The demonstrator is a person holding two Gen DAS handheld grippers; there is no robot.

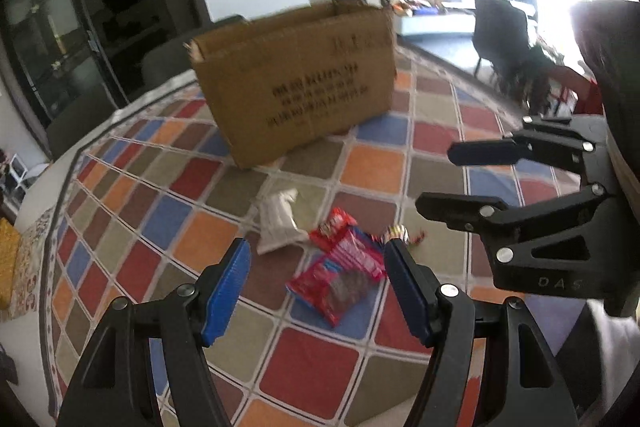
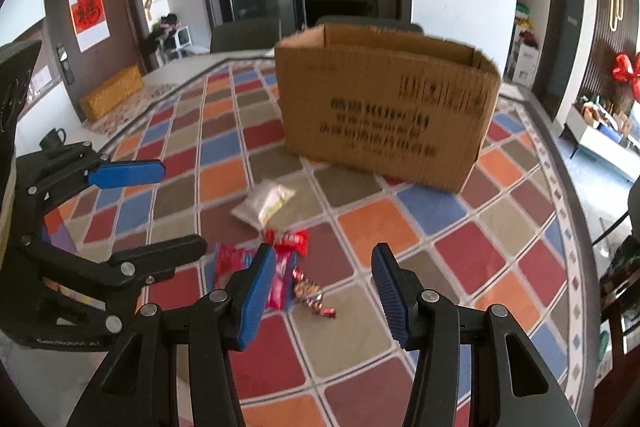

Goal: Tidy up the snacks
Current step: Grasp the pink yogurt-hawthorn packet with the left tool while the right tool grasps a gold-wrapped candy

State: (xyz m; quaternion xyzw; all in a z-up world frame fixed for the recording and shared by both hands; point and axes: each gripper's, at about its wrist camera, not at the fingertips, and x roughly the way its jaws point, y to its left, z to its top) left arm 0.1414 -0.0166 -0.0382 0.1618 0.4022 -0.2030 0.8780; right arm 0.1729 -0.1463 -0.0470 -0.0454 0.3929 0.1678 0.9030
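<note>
An open cardboard box stands on the checked tablecloth, also in the right wrist view. In front of it lie a white snack bag, several red snack packets and a small candy wrapper. My left gripper is open and empty above the red packets; it also shows in the right wrist view. My right gripper is open and empty above the candy wrapper; it also shows in the left wrist view.
The colourful checked tablecloth covers the table. Dark chairs stand behind the far edge. A dark mug sits at the left. A cabinet and a doorway lie beyond.
</note>
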